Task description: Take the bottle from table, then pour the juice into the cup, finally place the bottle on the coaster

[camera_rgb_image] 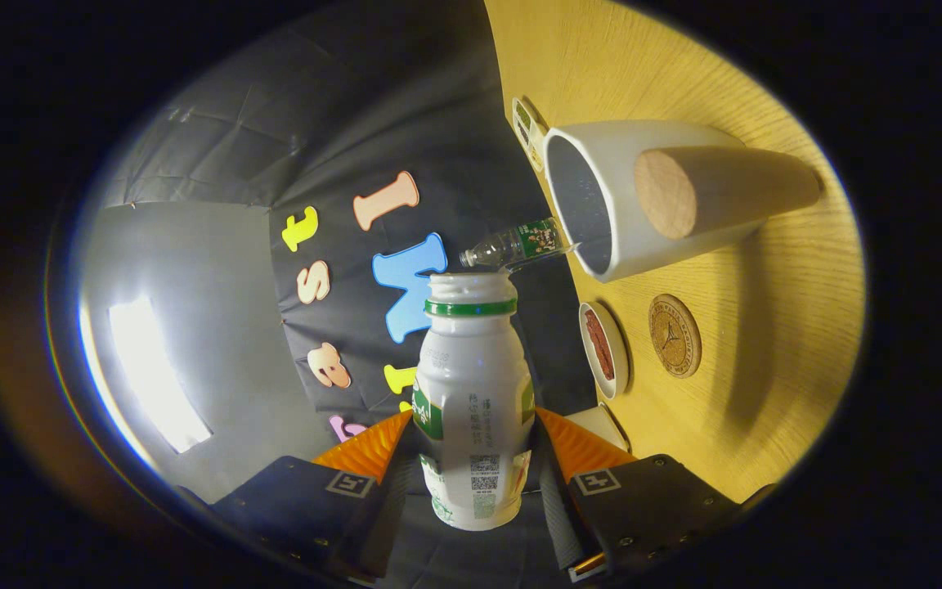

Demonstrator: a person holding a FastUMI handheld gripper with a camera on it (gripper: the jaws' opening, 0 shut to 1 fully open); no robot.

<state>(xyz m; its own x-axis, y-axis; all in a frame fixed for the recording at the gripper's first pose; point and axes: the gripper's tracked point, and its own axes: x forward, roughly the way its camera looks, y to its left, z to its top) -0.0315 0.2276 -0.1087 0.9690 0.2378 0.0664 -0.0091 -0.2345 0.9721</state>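
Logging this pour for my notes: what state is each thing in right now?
Claw: shut on the bottle, one finger each side.
Bottle: cap off, held, tipped sideways relative to the table, mouth toward the cup.
Cup: upright on the table, contents unclear.
Coaster: flat, bare.
Small dish: holds something reddish.

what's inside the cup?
The cup shows a bare grey inner wall; no juice visible, though its bottom is out of sight. The gripper jaws clamp the bottle, mouth just short of the rim.
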